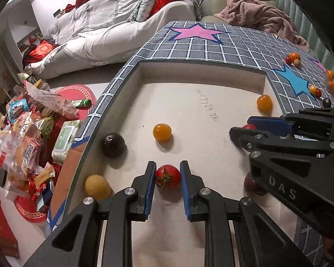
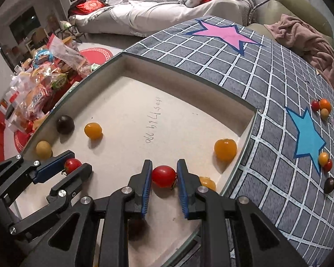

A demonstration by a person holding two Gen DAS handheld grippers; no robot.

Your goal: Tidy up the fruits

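Note:
A shallow white tray (image 1: 202,69) (image 2: 189,82) sits on a grey grid cloth. My left gripper (image 1: 167,173) is shut on a red cherry tomato (image 1: 167,176) just over the tray floor; it also shows in the right wrist view (image 2: 72,165). My right gripper (image 2: 163,174) is shut on another red tomato (image 2: 163,176); in the left view (image 1: 245,129) it reaches in from the right. In the tray lie orange tomatoes (image 1: 162,132) (image 1: 264,103), a dark one (image 1: 113,144) and a yellow one (image 1: 97,187).
Loose tomatoes lie on the grid cloth (image 2: 278,89) at the right: clusters (image 2: 321,106) (image 2: 325,160) and a dark one (image 2: 329,185). Snack bags (image 1: 29,133) pile up on the floor to the left. A sofa (image 1: 122,22) stands behind.

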